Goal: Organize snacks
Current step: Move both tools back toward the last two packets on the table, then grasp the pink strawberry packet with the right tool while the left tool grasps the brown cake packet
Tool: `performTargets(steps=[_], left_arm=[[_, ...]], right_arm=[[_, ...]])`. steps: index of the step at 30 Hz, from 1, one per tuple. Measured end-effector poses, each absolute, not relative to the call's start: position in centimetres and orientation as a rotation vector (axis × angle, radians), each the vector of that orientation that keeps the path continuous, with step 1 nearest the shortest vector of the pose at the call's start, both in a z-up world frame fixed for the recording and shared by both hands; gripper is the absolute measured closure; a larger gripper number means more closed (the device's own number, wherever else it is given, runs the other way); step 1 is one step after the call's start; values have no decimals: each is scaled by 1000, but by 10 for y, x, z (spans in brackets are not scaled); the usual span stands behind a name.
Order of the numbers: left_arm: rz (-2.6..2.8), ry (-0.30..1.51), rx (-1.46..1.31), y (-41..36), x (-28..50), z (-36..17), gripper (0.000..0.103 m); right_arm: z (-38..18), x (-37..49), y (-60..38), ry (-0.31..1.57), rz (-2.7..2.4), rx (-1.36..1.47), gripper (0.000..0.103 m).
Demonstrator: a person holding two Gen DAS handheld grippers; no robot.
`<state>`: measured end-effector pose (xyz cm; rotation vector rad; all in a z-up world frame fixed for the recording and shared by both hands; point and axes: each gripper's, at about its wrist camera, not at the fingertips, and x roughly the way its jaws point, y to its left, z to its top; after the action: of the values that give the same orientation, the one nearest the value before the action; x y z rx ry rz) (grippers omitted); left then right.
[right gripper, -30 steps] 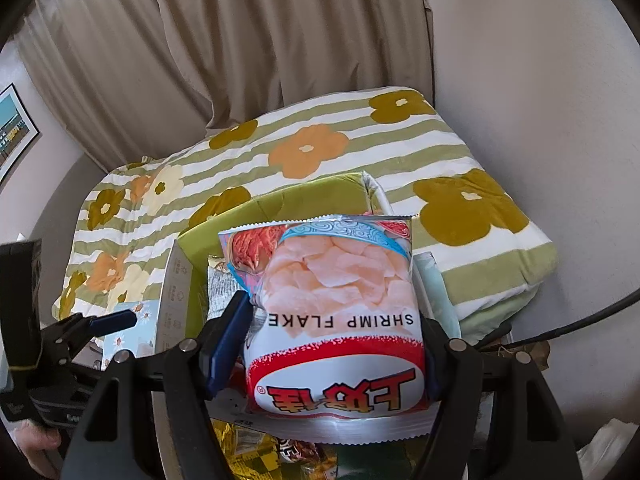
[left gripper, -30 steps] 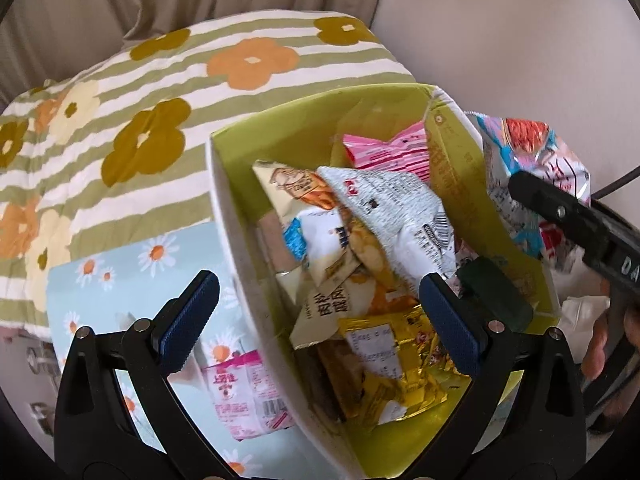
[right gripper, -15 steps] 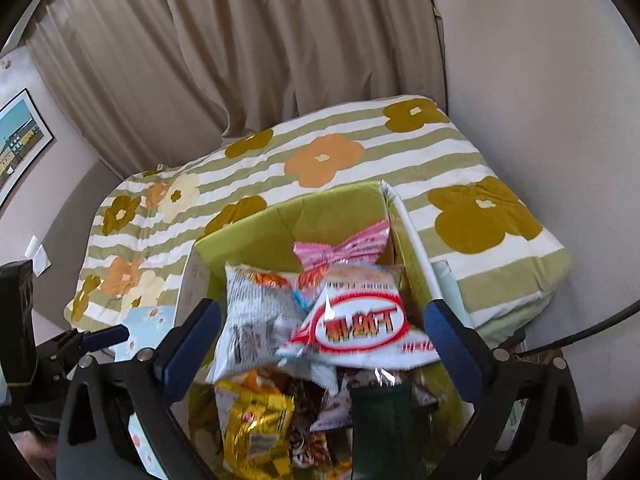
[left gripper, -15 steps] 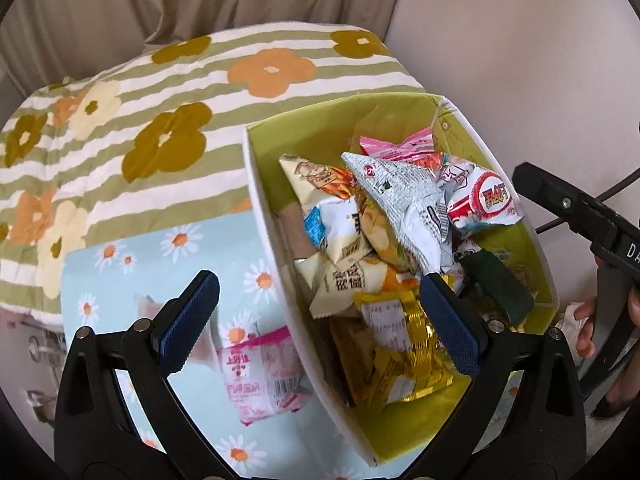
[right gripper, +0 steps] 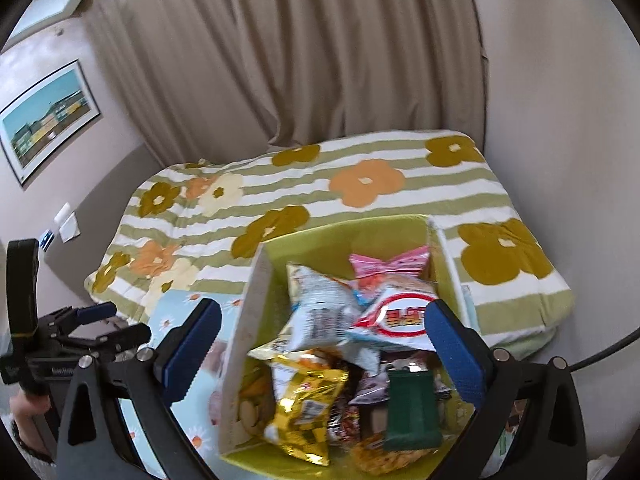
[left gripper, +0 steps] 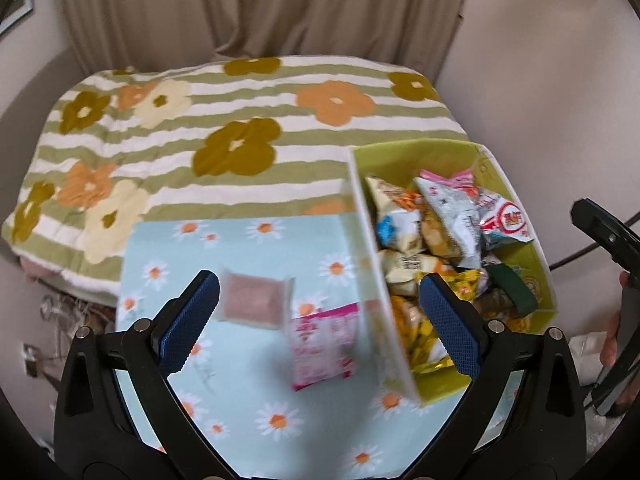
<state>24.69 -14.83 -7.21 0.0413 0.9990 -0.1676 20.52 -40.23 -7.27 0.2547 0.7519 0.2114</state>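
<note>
- The bed [left gripper: 280, 128], under its striped flower blanket, fills the far half of both views, with the curtain [right gripper: 280, 60] behind it; it is bare of snacks and offers wide open room.
- The daisy-print cloth [left gripper: 256, 248] lies on the near part of the bed, with the green box [right gripper: 344, 236] on its right side; the box's white left wall stands close to the loose packets.
- The box is heaped nearly to the rim. The shrimp flake bag [right gripper: 400, 316], which a second ago sat between the right tool's pads, now lies on top of the pile beside the grey packet [right gripper: 320, 312]: one more snack is stowed.
- The right tool [right gripper: 324, 348] hangs above the box, jaws spread wide with nothing between them, free for another pick.
- The left tool [left gripper: 320, 320] has swung away from the box to over the cloth, jaws also spread and empty.
- Two snacks remain outside: a pink packet [left gripper: 324, 344] just beside the box wall, and a brown packet [left gripper: 256, 300] near the left tool's left pad, with clear cloth around it.
- I judge these the likely next picks; the pink one leaves little finger room on the wall side.
</note>
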Motion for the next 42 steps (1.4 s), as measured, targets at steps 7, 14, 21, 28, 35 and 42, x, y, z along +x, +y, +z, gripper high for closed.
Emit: performTargets(steps=[7, 14, 21, 28, 35, 42], left_arm=[[-154, 982, 13, -91, 237, -71, 3], [-267, 1026, 76, -43, 252, -97, 3], [-478, 1083, 241, -19, 279, -130, 3], [-746, 1123, 519, -35, 307, -175, 3], [-953, 1124, 772, -74, 326, -224, 3], [-1056, 1144, 902, -100, 327, -269, 3]], right_arm=[[-62, 188, -348, 720, 226, 211, 2], [-77, 175, -276, 742, 167, 203, 2], [-100, 166, -213, 776, 52, 220, 2], [-132, 161, -176, 844, -51, 216, 2], [-183, 167, -153, 975, -131, 122, 2], [-236, 182, -143, 1080, -188, -10, 2]])
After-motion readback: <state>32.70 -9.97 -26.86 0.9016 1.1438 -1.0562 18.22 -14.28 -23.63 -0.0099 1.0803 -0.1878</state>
